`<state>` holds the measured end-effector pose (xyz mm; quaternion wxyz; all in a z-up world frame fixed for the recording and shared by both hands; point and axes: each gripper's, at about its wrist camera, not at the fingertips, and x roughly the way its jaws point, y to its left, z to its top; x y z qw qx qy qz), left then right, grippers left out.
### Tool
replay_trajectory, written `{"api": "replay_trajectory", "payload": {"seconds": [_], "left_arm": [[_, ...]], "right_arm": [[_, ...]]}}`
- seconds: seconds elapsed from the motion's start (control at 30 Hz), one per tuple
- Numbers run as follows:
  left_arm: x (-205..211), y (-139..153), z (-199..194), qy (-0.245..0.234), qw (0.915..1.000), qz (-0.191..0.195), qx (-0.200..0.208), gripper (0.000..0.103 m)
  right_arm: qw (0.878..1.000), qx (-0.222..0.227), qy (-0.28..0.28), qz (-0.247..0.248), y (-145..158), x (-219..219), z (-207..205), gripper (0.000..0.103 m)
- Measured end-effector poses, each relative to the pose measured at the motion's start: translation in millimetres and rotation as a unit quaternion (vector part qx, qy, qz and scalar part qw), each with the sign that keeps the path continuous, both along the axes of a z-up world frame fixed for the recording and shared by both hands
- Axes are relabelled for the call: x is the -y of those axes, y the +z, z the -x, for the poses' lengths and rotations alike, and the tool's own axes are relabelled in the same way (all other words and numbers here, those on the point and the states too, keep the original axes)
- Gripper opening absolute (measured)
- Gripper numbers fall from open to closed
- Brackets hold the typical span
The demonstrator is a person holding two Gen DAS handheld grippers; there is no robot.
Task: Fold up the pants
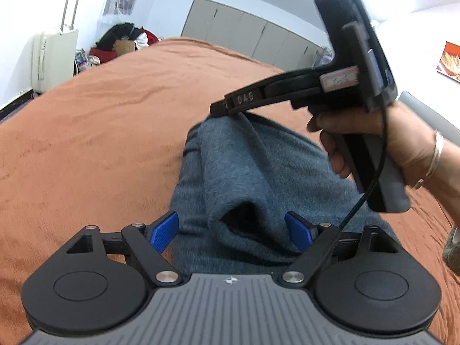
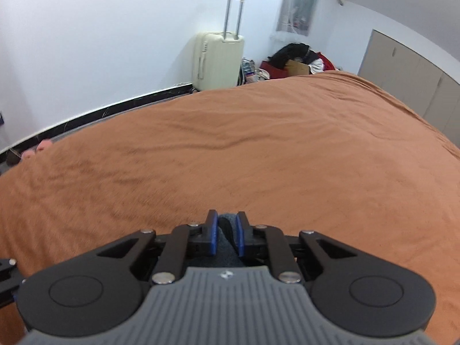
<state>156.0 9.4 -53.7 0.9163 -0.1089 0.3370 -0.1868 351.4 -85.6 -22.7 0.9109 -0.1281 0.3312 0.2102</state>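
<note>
Grey-blue knit pants (image 1: 244,172) lie bunched in folds on a rust-orange bedspread (image 1: 100,132). My left gripper (image 1: 231,230) stands wide open over the near end of the pants, its blue pads (image 1: 164,230) on either side of a fold and clear of it. Seen from the left wrist, the right gripper (image 1: 218,107) is held by a hand (image 1: 402,143) and its tips pinch the far edge of the pants, lifting it slightly. In the right wrist view the right gripper (image 2: 227,230) is shut on a strip of the grey pants (image 2: 225,240).
The bedspread (image 2: 258,158) spreads wide to the left and far side. Beyond the bed stand a cream suitcase (image 2: 218,60), a heap of clothes with a cardboard box (image 2: 299,60), and grey cupboard doors (image 1: 244,28). White walls lie behind.
</note>
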Motion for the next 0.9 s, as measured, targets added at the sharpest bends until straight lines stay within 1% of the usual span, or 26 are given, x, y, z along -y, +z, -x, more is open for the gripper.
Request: {"api": "replay_trajectory", "payload": {"seconds": [0.07,0.13,0.2,0.23,0.3,0.33,0.47,0.53,0.57,0.6,0.67,0.8,0.9], "left_arm": [[1.2,1.4,-0.2,0.006,1.0000,-0.003,0.001,0.097],[2.2,1.1,1.7,0.012,0.9999,-0.008,0.000,0.097],[2.1,3.9,4.1,0.021,0.9997,-0.010,0.003,0.097],[1.5,6.3,6.9,0.026,0.9996,-0.009,0.008,0.097],[0.6,11.9,11.7,0.027,0.9995,-0.008,0.013,0.097],[-0.2,14.8,13.1,0.029,0.9995,-0.007,0.015,0.097],[1.9,22.6,15.2,0.032,0.9993,-0.003,0.020,0.097],[4.3,28.5,17.2,0.029,0.9993,-0.001,0.025,0.097],[5.8,31.7,17.7,0.027,0.9992,-0.001,0.028,0.097],[8.0,35.2,19.0,0.024,0.9992,-0.002,0.033,0.097],[11.1,40.3,21.7,0.018,0.9990,-0.004,0.042,0.097],[21.7,48.1,25.1,0.003,0.9986,-0.010,0.051,0.097],[28.3,50.3,22.0,-0.007,0.9982,-0.017,0.056,0.097]], "right_arm": [[1.000,-0.002,-0.001,0.000,-3.6,-1.8,-4.9,0.009],[1.000,-0.006,-0.001,0.000,-13.8,-4.5,-8.6,0.009],[1.000,-0.018,-0.001,-0.011,-24.9,-7.3,-10.8,0.013],[1.000,-0.018,-0.004,-0.020,-26.8,-6.4,-10.5,0.017],[0.999,-0.021,-0.012,-0.039,-26.1,-2.3,-10.1,0.037],[0.999,-0.019,-0.019,-0.046,-24.0,-0.4,-9.4,0.040],[0.996,-0.014,-0.041,-0.076,-12.1,15.1,-2.2,0.043],[0.995,0.004,-0.054,-0.079,-3.1,22.4,8.2,0.052],[0.995,0.013,-0.061,-0.084,2.4,26.4,15.1,0.062],[0.993,0.022,-0.068,-0.091,8.3,30.3,22.9,0.069],[0.991,0.042,-0.080,-0.099,20.0,38.0,40.1,0.070],[0.984,0.061,-0.123,-0.114,40.9,52.9,78.1,0.070],[0.976,0.075,-0.164,-0.118,45.5,68.0,110.3,0.070]]}}
